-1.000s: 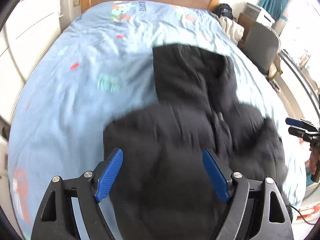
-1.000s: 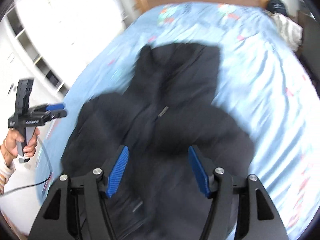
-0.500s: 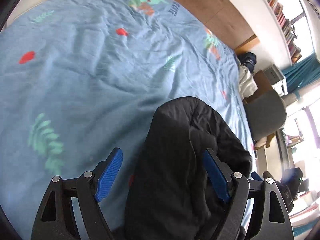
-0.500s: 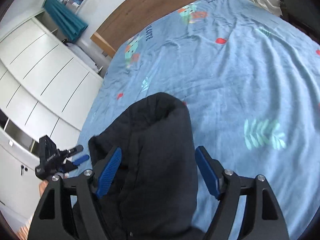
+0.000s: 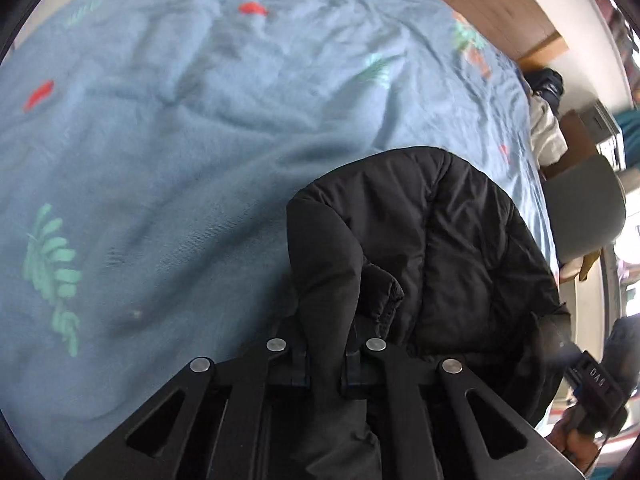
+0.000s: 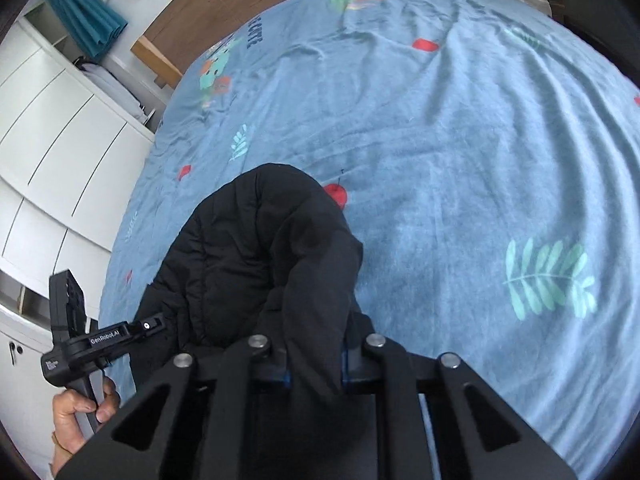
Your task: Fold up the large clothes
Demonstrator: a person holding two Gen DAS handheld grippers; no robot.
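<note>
A black padded jacket (image 5: 440, 248) lies bunched on the blue bed sheet (image 5: 160, 140). My left gripper (image 5: 326, 364) is shut on a fold of the jacket's left side, the cloth bulging up between its jaws. My right gripper (image 6: 314, 364) is shut on a fold of the jacket (image 6: 256, 256) on its right side. The left gripper also shows at the lower left of the right wrist view (image 6: 96, 340), held in a hand. The right gripper shows at the lower right edge of the left wrist view (image 5: 596, 384). Both fingertip pairs are mostly hidden by cloth.
The bed has a wooden headboard (image 6: 240, 4). White wardrobe doors (image 6: 48, 152) stand along the left side. A grey chair (image 5: 584, 208) and pale clothes (image 5: 546, 132) sit at the right side. The printed sheet (image 6: 480, 160) spreads beyond the jacket.
Both grippers have gone from open over the jacket to shut on folds of it. The views have dropped closer to the bed and the jacket's hood end.
</note>
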